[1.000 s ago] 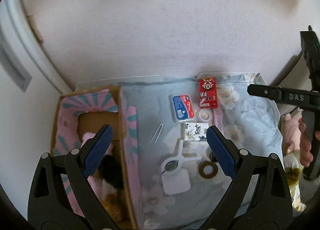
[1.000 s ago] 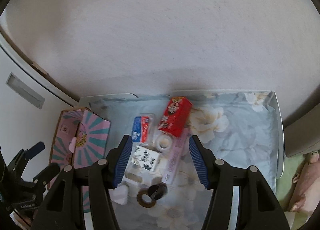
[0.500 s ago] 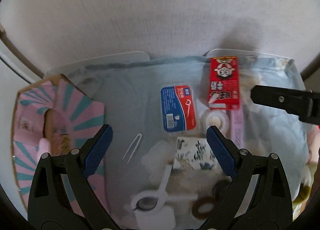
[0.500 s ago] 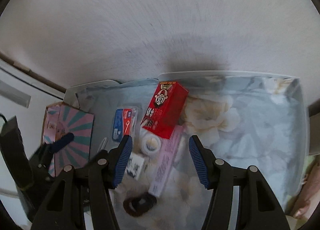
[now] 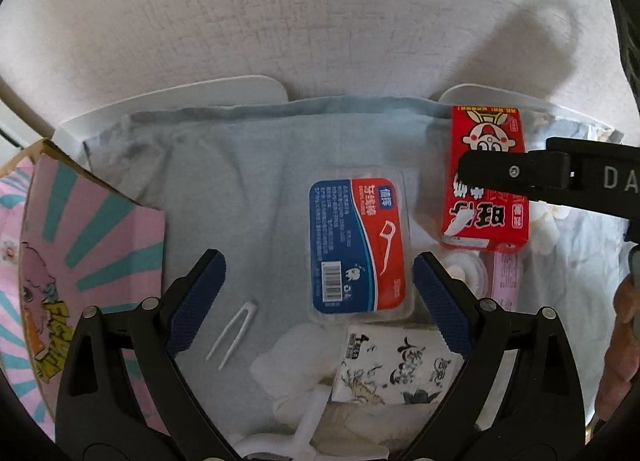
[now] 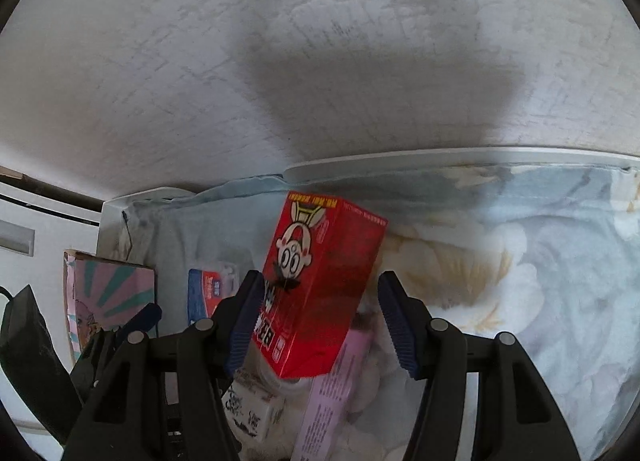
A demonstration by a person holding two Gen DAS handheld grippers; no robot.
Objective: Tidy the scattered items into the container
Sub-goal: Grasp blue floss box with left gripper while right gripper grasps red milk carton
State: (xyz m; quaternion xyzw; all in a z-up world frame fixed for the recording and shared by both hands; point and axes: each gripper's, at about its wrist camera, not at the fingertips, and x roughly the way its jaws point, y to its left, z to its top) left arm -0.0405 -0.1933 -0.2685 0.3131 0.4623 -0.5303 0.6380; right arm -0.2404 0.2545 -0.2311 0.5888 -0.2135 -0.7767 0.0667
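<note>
Right tool [image 6: 320, 319]: jaws spread wide on either side of the red rectangular carton with a cartoon face [image 6: 320, 289]; the left pad looks close to or touching the carton's side, the right pad stands clear. Nothing is gripped.
Left tool [image 5: 316, 293]: jaws spread wide and empty, hovering over the flat blue-and-red floss-pick packet [image 5: 360, 245].
Container: the pink cardboard box with teal rays [image 5: 88, 253] stands at the left edge of the floral blue cloth [image 5: 240, 189] on the white surface [image 6: 480, 155], well apart from the carton.
Carton's footing: it leans on a roll of clear tape [image 5: 468, 273] and a long pale pink box [image 6: 340, 389], so it is tilted.
Risk, closing: a one-sided push could likely slide or tip the carton off its props before the far pad arrives.
Risk, crowding: the white tissue pack with black ink drawings [image 5: 396, 369] and the white plastic tweezers [image 5: 232, 335] lie near; either could be nudged.
Risk, tools: both work close together and might collide.
</note>
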